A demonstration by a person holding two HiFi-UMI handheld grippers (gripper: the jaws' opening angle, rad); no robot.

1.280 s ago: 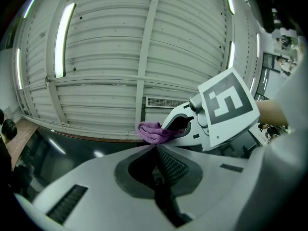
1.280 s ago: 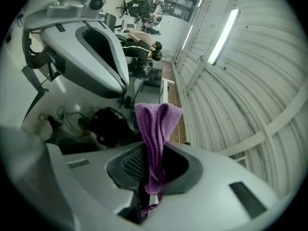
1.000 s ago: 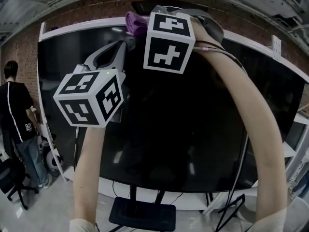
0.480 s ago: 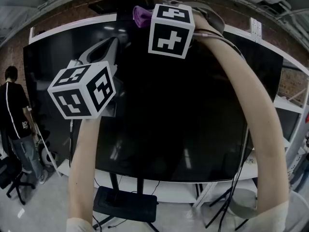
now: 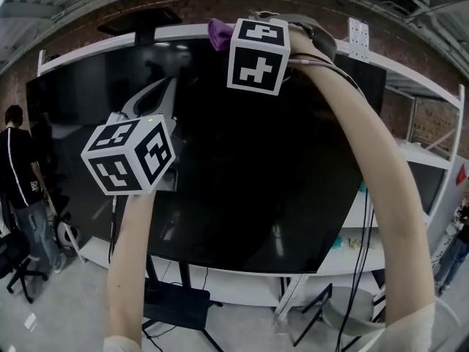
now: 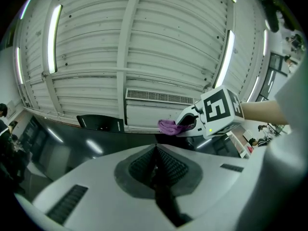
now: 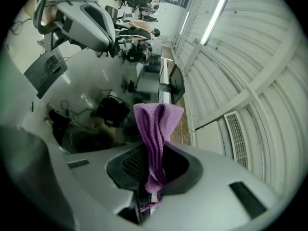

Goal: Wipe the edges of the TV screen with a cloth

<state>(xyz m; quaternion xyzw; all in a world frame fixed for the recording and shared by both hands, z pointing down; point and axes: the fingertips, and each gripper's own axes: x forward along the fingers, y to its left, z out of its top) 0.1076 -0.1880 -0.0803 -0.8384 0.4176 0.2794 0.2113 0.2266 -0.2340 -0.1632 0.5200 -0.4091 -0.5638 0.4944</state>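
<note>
At twelve o'clock on the TV (image 5: 293, 160) edge, our right hand-held gripper (image 7: 153, 172) pinches the cloth (image 7: 156, 134); toward eight o'clock, our left hand-held gripper (image 6: 155, 165) is closed.

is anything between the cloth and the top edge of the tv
Nothing visible. The right hand-held gripper holds the purple cloth right at the TV's top edge. The left hand-held gripper, shut and empty, sits lower and to the side, in front of the screen, not in the path.
</note>
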